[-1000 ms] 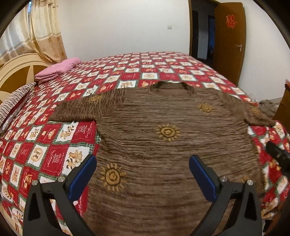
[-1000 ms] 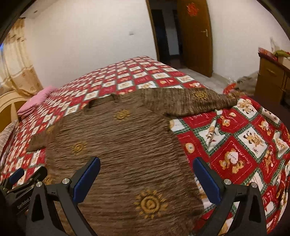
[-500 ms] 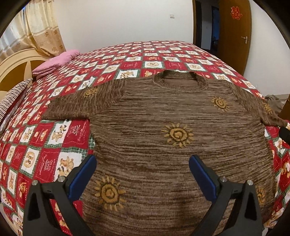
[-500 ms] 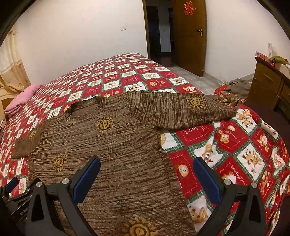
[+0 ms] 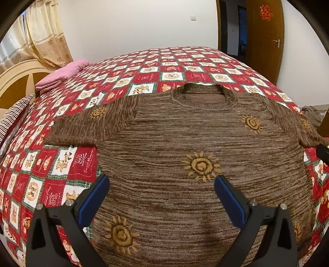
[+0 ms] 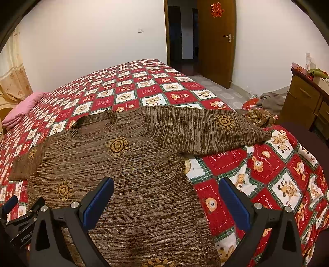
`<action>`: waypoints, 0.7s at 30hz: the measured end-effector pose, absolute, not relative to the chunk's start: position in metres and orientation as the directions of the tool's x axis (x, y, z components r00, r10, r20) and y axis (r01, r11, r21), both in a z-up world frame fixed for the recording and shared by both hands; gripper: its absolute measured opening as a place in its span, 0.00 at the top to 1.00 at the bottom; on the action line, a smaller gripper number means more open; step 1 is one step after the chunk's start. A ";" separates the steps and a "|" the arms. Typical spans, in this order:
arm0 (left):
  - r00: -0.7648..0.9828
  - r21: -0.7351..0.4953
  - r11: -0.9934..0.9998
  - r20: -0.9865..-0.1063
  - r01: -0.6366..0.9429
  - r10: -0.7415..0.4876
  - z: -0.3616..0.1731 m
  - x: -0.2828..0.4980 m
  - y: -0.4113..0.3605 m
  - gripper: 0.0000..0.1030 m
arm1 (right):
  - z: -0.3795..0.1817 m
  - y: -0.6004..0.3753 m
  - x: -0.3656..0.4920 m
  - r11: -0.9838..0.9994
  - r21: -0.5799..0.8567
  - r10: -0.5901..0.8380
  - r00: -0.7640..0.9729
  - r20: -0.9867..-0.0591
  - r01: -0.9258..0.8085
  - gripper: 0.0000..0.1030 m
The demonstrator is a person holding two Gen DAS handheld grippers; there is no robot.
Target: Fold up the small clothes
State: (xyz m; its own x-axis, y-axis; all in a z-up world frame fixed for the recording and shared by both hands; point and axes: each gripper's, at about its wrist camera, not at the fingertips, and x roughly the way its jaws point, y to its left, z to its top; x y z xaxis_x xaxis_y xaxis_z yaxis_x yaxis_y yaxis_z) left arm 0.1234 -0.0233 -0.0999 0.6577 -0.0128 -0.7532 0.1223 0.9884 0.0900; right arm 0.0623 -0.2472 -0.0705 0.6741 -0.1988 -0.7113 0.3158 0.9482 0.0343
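Sweater (image 5: 164, 143) flat beneath both spread claws

A red double-happiness character 囍 (image 6: 217, 10) is stuck near the top edge of the wooden door (image 6: 216, 51). "GenRobot" (image 6: 25, 236) is printed on the left gripper's (image 6: 12, 215) black body.

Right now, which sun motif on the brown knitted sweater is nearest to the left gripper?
The yellow sun near the hem, close beside the left gripper's left finger. The chest-centre sun lies farther up; the others sit by the shoulders.
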 end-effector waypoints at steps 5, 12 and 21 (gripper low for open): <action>0.657 0.093 0.988 -0.754 0.122 -0.010 -0.100 0.124 -0.025 0.00 | -0.070 -0.247 0.063 0.948 0.033 -0.200 0.674 -0.711 0.316 0.01; 0.656 0.092 0.989 -0.754 0.118 -0.009 -0.102 0.125 -0.025 0.00 | -0.071 -0.245 0.066 0.949 0.030 -0.200 0.672 -0.713 0.314 0.01; 0.679 0.110 0.992 -0.733 0.066 0.036 -0.097 0.146 -0.009 0.00 | -0.075 -0.248 0.073 0.948 0.019 -0.209 0.662 -0.720 0.319 0.01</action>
